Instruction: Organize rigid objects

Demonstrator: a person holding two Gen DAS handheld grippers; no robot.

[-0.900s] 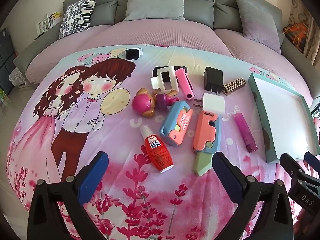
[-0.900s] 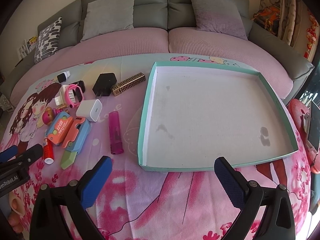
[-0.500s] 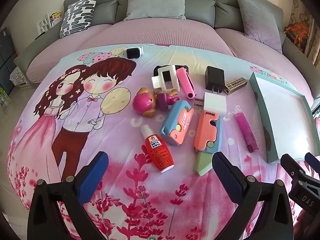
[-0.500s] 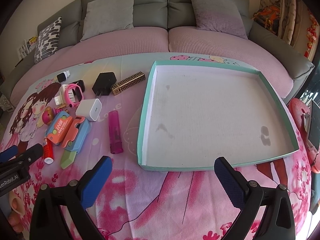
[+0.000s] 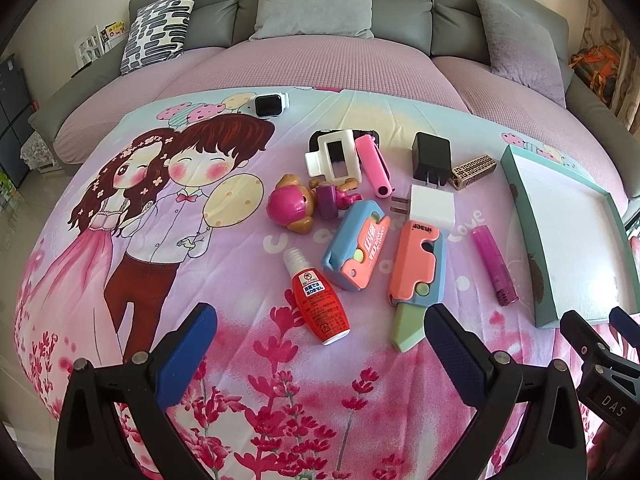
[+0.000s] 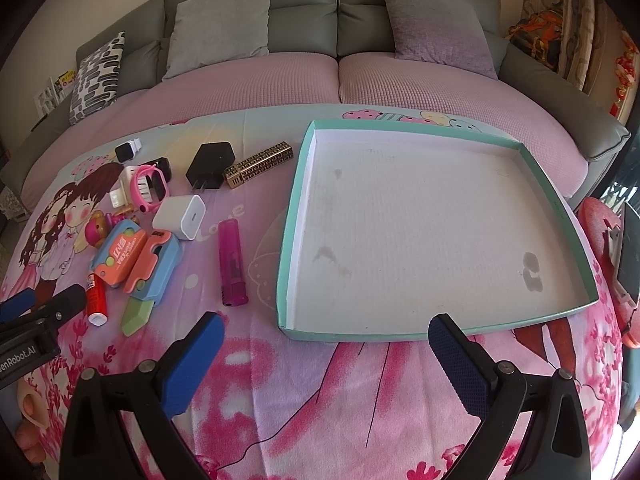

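Small rigid objects lie on a printed blanket: a red glue bottle (image 5: 318, 300), two pink-and-blue toy cutters (image 5: 356, 248) (image 5: 416, 276), a purple lighter (image 5: 494, 266), a white charger (image 5: 432, 206), a black charger (image 5: 431, 158), a gold case (image 5: 474, 170), a pink doll (image 5: 290, 208), a pink watch (image 5: 374, 164). An empty teal-rimmed tray (image 6: 560, 196) lies to their right. My left gripper (image 5: 320, 344) is open, just before the glue bottle. My right gripper (image 6: 326, 350) is open before the tray's near rim.
A white smartwatch (image 5: 270, 104) lies apart at the blanket's far edge. A grey sofa with cushions (image 6: 222, 28) stands behind. The left gripper shows at the right wrist view's left edge (image 6: 36, 312); the right gripper shows at the left wrist view's right edge (image 5: 600, 344).
The left wrist view has shifted slightly; objects sit a little lower and rightward in frame. Both grippers stay open and nothing on the blanket has moved.
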